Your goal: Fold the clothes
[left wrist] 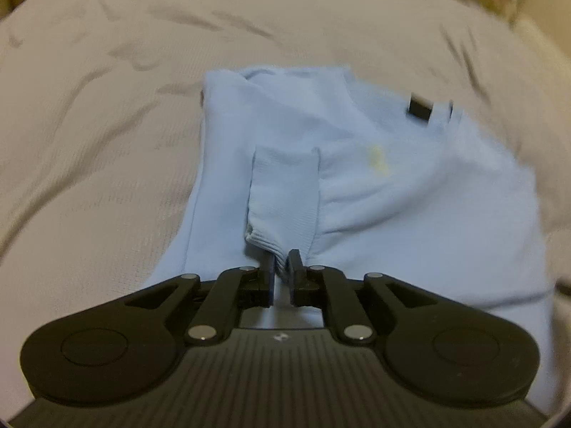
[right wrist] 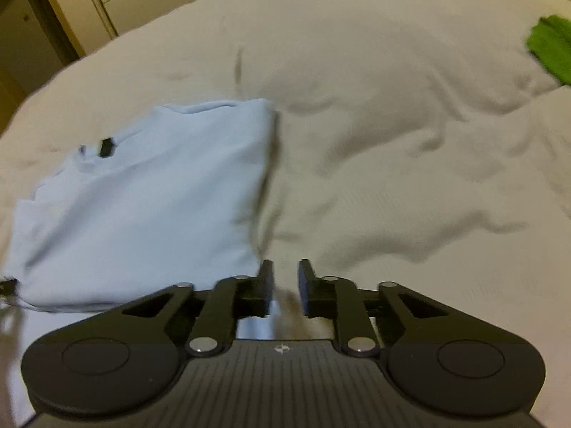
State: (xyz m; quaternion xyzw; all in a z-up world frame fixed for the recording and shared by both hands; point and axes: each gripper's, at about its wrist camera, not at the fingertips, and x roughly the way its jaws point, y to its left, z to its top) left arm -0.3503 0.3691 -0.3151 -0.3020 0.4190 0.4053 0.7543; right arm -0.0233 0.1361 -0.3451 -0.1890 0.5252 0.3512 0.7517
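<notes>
Left tongs (left wrist: pixel 282 262) seemingly pinching blue sleeve (left wrist: pixel 283 192).

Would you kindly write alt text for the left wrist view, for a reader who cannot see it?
The left gripper pinches a sleeve cuff of a light blue sweatshirt lying partly folded on a beige bedspread. A dark label shows at the garment's neck; the picture is slightly blurred.

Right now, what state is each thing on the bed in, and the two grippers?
Blue shirt: partly folded, lying on the bed.
Cuff: pinched in the left gripper.
Left gripper: shut on the cuff.
Right gripper: open, holding nothing.
Bed cover: wrinkled.
Green cloth: lying at the far edge, blurred.
</notes>
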